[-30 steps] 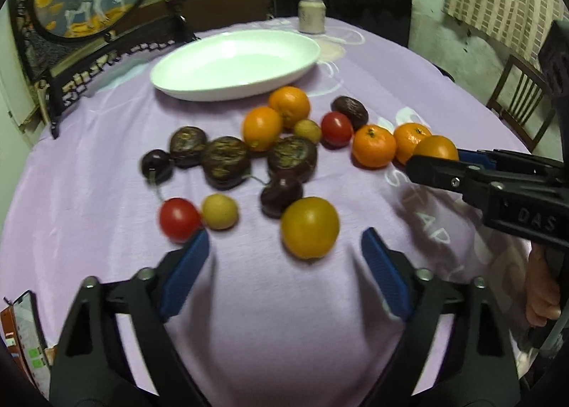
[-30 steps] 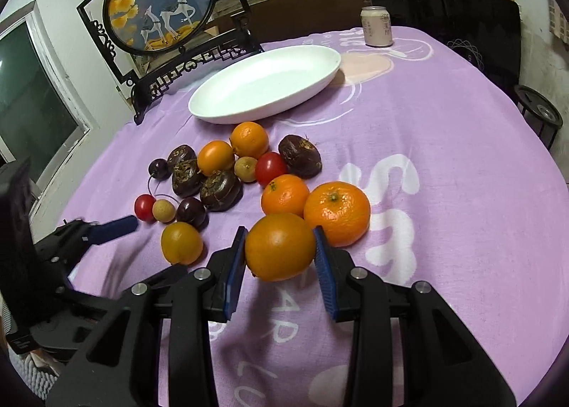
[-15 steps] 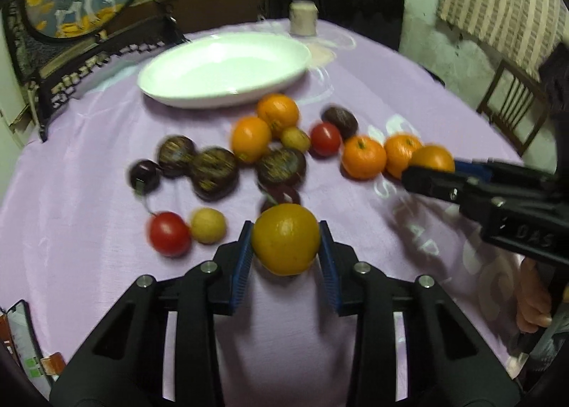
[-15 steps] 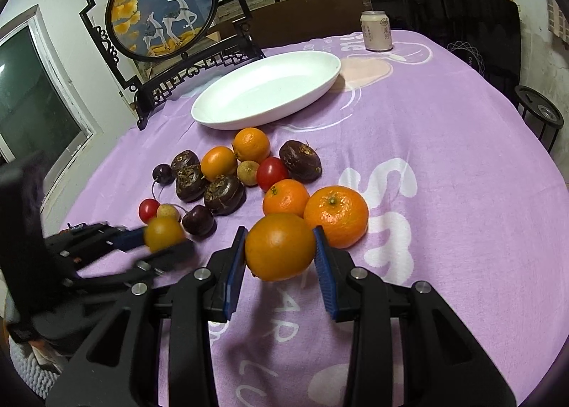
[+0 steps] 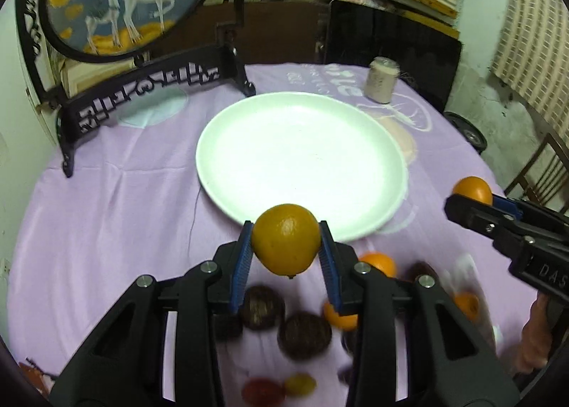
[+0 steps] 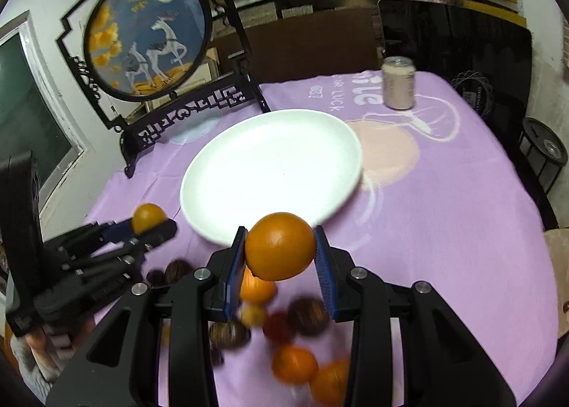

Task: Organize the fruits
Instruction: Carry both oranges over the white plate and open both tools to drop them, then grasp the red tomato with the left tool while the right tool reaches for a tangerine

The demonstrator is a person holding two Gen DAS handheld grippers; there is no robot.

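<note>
My left gripper clamps a yellow-orange fruit between its blue pads, raised off the desk at the plate's 6 o'clock rim. The fruit is nearly round, its stem nub pointing down. My right gripper holds an orange the same way, also at the 6 o'clock rim, with no clear long axis. The remaining fruits lie blurred on the desk beneath both grippers.
</note>
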